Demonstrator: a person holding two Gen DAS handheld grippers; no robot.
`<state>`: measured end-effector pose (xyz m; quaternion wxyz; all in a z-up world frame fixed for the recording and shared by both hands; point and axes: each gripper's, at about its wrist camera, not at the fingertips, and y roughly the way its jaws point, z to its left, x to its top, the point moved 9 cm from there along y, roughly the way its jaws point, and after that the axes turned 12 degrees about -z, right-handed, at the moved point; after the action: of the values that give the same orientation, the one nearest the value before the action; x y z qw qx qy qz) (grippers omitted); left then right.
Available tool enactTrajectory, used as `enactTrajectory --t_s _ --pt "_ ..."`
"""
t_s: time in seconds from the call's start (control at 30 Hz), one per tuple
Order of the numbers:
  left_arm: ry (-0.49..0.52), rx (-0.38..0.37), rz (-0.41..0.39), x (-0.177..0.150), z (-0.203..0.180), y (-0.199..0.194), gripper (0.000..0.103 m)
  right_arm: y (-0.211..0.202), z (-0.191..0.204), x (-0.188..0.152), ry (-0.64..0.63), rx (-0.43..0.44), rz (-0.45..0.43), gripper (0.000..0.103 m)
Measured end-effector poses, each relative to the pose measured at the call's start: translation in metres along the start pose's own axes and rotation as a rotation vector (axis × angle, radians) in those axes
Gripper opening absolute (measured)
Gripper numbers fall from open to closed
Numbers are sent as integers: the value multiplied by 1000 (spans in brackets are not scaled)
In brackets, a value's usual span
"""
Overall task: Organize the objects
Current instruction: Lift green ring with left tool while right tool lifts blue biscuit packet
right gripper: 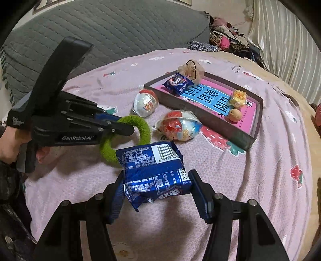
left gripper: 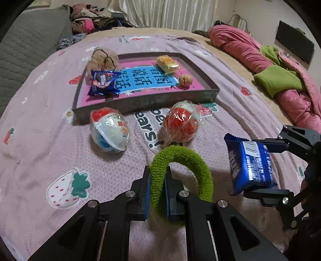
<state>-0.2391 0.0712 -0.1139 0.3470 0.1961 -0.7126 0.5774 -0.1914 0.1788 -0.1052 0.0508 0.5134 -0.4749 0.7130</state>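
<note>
My left gripper is shut on a green fuzzy ring, held above the pink bedspread; both show in the right wrist view, gripper and ring. My right gripper is shut on a blue cookie packet, also seen in the left wrist view. A shallow dark tray ahead holds another blue packet, a beige scrunchie, a yellow snack and a walnut. Two wrapped toy eggs lie before the tray.
A pink duvet with green blanket lies on the right of the bed. A grey quilted sofa stands behind, with a pile of clothes near the curtains.
</note>
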Motion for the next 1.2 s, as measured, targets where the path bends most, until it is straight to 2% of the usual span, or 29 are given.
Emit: enactTrajectory --t_s 0.43,0.73,1.2 --pt "14 51 -102 23 5 -58 11 -38 15 35 28 -73 -89 61" --pt "28 56 -157 40 1 -92 11 -75 10 62 72 -168 -153 61" --pt "47 73 -247 65 -3 -141 12 -122 20 102 69 -237 -262 61"
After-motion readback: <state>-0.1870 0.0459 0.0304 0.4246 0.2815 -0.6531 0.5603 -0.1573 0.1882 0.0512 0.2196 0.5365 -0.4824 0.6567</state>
